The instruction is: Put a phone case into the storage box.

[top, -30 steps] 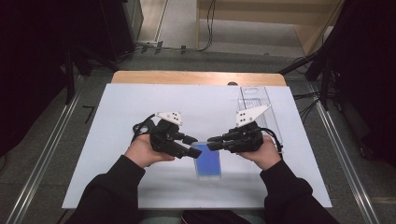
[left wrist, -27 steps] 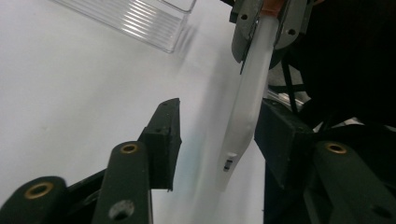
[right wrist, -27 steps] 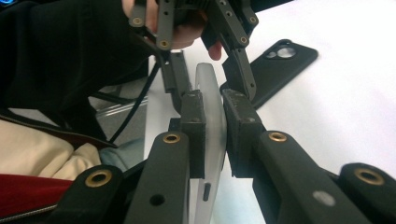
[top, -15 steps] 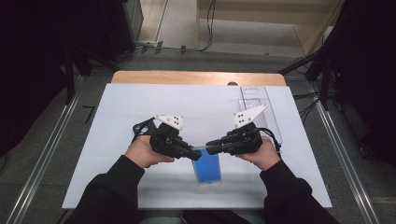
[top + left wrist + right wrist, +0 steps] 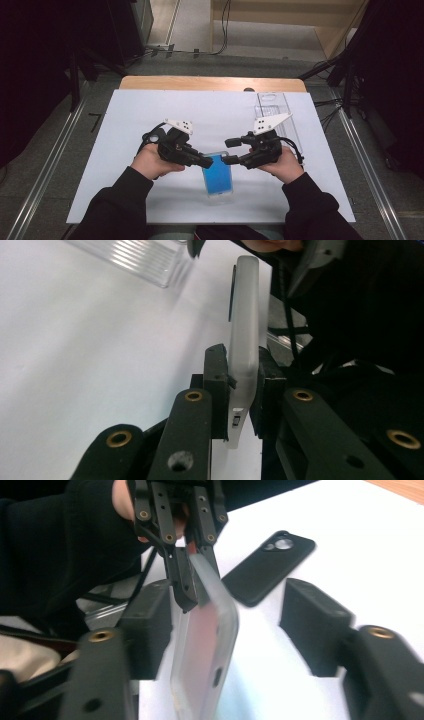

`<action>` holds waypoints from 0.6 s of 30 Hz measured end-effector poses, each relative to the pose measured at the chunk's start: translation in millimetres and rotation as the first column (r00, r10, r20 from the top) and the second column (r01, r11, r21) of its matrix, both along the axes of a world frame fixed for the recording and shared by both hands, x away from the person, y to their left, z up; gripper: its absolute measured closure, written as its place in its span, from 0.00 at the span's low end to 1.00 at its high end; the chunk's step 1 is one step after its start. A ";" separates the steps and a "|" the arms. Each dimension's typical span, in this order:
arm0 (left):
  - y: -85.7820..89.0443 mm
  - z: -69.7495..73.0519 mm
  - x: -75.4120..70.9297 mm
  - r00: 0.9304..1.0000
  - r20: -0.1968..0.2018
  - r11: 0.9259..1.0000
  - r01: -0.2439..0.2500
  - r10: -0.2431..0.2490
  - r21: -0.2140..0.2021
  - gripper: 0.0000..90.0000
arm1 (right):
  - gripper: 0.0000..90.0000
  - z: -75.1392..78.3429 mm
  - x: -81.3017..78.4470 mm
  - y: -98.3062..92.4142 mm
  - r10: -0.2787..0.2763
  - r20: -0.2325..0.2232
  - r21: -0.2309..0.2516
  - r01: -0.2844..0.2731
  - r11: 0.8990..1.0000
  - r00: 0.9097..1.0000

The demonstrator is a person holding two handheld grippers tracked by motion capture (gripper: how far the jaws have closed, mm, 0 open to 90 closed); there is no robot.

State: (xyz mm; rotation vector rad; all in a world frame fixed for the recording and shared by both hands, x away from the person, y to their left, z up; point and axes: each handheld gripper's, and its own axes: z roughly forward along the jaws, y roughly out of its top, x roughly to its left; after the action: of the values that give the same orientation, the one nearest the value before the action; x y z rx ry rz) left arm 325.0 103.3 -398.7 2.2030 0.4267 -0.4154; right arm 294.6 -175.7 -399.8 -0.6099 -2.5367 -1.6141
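Between my two grippers in the high view sits the blue phone [image 5: 217, 178], over the white table [image 5: 125, 125]. My left gripper [image 5: 206, 163] pinches its top corner. Seen from the left gripper view, both black pads squeeze the phone's frosted case edge. Seen from the right gripper view, my right gripper [image 5: 227, 630] has just opened, jaws wide around the phone. Beyond them lies a black case [image 5: 267, 566].

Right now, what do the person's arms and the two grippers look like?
Both forearms wear black long sleeves. The left gripper and right gripper are black, each topped by a light grey three-cornered plate with small dark holes. Their linked jaw arms carry brass-coloured rivets and blocky black pads. A black cable loops from each.
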 end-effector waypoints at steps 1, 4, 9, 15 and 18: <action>1.3 0.5 0.6 1.000 -0.007 1.000 -0.014 0.014 0.004 0.90 | 0.35 -0.2 -1.0 -0.7 -0.015 0.013 0.002 0.015 1.000 1.000; 3.9 2.0 2.3 0.998 -0.023 0.998 -0.062 0.062 0.016 0.89 | 0.27 -2.4 -1.3 -1.2 -0.057 -0.007 0.014 0.057 0.998 0.998; 5.9 3.3 2.6 0.989 0.015 0.987 -0.149 0.149 0.057 0.89 | 0.00 -7.2 -2.5 2.8 -0.123 -0.007 -0.037 0.123 0.992 0.992; 8.3 5.9 4.2 0.969 -0.006 0.967 -0.245 0.246 0.061 0.89 | 0.00 -23.1 -10.0 4.2 -0.259 -0.053 -0.040 0.257 0.966 0.964; 9.2 7.7 2.2 0.953 0.015 0.950 -0.303 0.303 0.072 0.89 | 0.00 -26.2 -11.2 4.3 -0.289 -0.075 -0.036 0.287 0.957 0.954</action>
State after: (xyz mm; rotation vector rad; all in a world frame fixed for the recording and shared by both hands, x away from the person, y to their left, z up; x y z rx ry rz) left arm 327.2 112.5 -391.0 2.1604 0.7768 -0.2314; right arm 283.5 -171.5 -426.0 -1.0697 -2.5060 -1.6025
